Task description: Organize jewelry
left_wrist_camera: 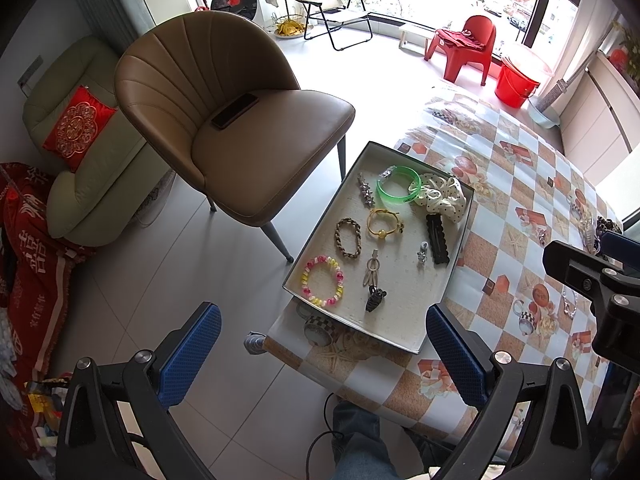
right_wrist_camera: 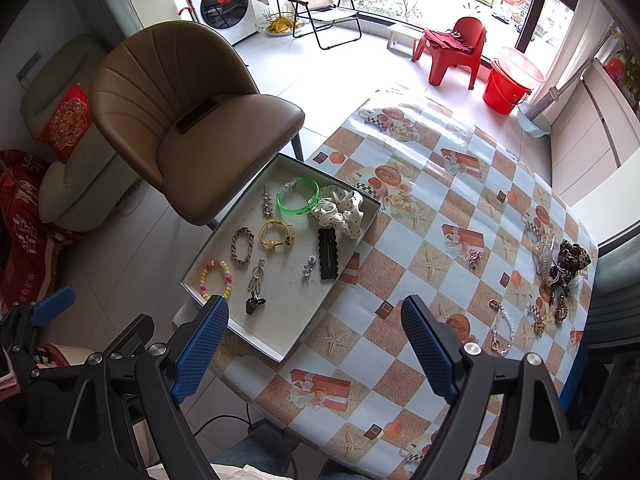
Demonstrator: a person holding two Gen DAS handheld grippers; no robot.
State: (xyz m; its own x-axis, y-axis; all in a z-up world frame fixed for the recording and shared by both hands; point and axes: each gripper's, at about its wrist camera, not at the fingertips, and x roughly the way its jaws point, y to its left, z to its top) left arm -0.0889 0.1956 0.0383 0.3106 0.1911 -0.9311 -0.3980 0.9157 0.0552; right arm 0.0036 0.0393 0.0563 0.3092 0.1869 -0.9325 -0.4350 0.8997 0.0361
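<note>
A tan upholstered chair (left_wrist_camera: pixel 224 120) stands beside the table (right_wrist_camera: pixel 432 216), a dark phone (left_wrist_camera: pixel 235 110) lying on its seat. Behind it sits a pale green armchair (left_wrist_camera: pixel 80 148) with a red cushion (left_wrist_camera: pixel 78 128). Farther off are a washing machine (right_wrist_camera: pixel 222 0), a folding chair (left_wrist_camera: pixel 336 12), a red plastic chair (right_wrist_camera: pixel 456 50) and a red bucket (right_wrist_camera: pixel 506 86).

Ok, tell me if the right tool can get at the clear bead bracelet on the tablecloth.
Probably yes: the right tool is open and empty, and the clear bead bracelet lies alone on the tablecloth, with nothing covering it.

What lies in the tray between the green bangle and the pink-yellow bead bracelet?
In the left wrist view, the yellow cord bracelet and braided brown loop lie between green bangle and bead bracelet.
</note>
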